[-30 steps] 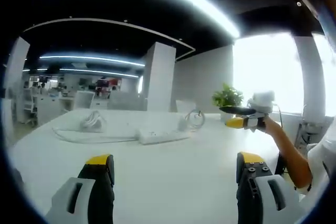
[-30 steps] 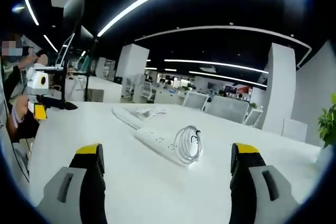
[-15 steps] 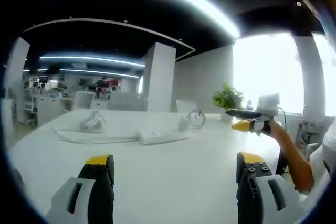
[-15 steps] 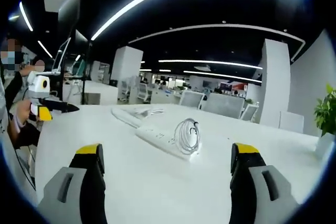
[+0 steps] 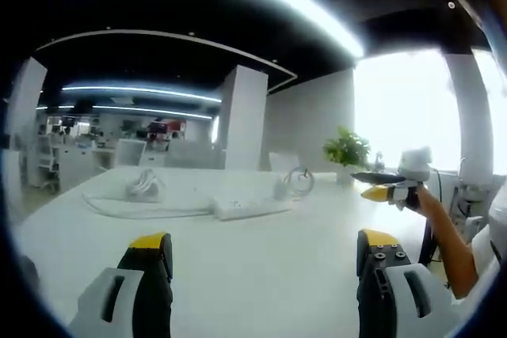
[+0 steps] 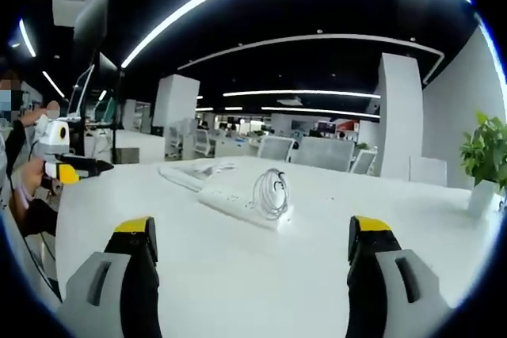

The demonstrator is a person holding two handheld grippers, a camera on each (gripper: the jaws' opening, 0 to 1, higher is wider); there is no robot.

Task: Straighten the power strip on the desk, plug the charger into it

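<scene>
Power strip (image 6: 238, 205) lies well beyond both grippers' wide-spread, empty jaws.

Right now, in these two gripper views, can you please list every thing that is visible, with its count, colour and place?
power strip: one, white, flat on the desk, mid-distance ahead of both grippers
coiled cable: one loop, white-grey, at one end of the power strip; what it connects to cannot be told
cable bundle: one, white, farther back on the desk
desk: one, white, broad surface
potted plant: one, green leaves in white pot, far desk edge
office chairs: several, pale, behind the desk
left gripper: one, grey with yellow tips, jaws apart, holding nothing
right gripper: one, same colours, jaws apart, holding nothing
</scene>
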